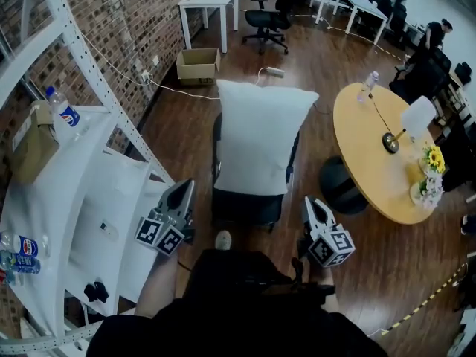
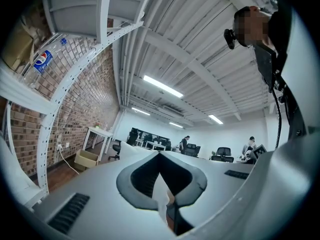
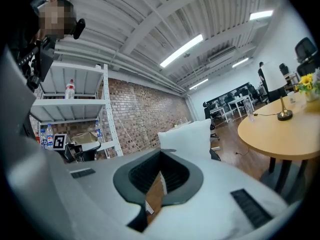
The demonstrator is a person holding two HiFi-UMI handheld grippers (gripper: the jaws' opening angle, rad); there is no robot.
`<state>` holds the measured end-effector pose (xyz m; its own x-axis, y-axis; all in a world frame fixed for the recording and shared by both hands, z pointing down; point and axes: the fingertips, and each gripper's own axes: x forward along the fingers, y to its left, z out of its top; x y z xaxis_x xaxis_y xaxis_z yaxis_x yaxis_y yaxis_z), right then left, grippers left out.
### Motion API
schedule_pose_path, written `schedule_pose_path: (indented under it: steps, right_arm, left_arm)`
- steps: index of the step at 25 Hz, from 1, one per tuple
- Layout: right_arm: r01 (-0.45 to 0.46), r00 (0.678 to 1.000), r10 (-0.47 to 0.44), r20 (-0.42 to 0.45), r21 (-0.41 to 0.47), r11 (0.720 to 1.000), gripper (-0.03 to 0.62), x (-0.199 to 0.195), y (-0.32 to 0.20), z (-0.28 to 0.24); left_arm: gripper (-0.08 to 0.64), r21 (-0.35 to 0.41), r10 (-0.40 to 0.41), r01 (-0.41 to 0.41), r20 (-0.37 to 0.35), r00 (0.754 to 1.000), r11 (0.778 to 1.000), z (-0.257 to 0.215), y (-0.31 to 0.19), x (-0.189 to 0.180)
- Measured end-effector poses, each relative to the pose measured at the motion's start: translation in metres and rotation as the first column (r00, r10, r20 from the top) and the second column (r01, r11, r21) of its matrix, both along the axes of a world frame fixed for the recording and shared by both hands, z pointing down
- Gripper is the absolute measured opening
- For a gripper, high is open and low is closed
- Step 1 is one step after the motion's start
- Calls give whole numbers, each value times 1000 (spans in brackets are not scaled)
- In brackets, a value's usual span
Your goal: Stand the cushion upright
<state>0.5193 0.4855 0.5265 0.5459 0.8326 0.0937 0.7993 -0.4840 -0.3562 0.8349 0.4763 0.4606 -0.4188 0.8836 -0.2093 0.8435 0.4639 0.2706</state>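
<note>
hiding most of the dark chair [image 1: 245, 207] beneath it, the white cushion [image 1: 260, 136] stands upright on the seat, top corners up. only the chair's front edge and slivers of its backrest show round the cushion. the person's dark clothing fills the bottom of the head view and covers the floor there. in the left gripper view the cushion sits mostly behind the jaws — just its top edge peeps over them. the white rack [image 1: 74, 169] at the left runs out of the frame. the bottles on its lower shelf [image 1: 18, 253] are clipped by the edge, so their number is hard to tell.

counted: one cushion, one chair under it, two tongs. the left gripper [image 1: 187, 187] and the right gripper [image 1: 310, 202] are both closed tip to tip with nothing between them. they are held low on either side of the chair's front, apart from the cushion. one round wooden table [image 1: 372, 162] stands to the right of the chair. it carries one lamp [image 1: 407, 121], one clear bottle [image 1: 368, 86] and one bunch of flowers [image 1: 431, 160]. one blue-labelled bottle [image 1: 62, 110] sits on the rack's upper shelf beside one brown package [image 1: 33, 151]. one cardboard box [image 1: 198, 63] rests on the floor by the brick wall [image 1: 119, 21].
</note>
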Motion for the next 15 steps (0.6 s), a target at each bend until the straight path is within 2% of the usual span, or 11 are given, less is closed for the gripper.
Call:
schedule_pose_path:
  steps: [3, 9, 15]
  right_arm:
    - [-11, 1000, 11, 11, 1, 1000, 0, -5, -6, -3]
    - [-14, 1000, 14, 23, -4, 1000, 0, -12, -18, -6]
    - [-12, 1000, 12, 4, -6, 1000, 0, -22, -29, -5]
  left_arm:
    - [2, 11, -5, 5, 24, 1000, 1000, 8, -3, 0]
    - [2, 33, 6, -7, 28, 1000, 999, 19, -13, -13]
    - [2, 14, 20, -21, 36, 999, 1000, 21, -18, -34]
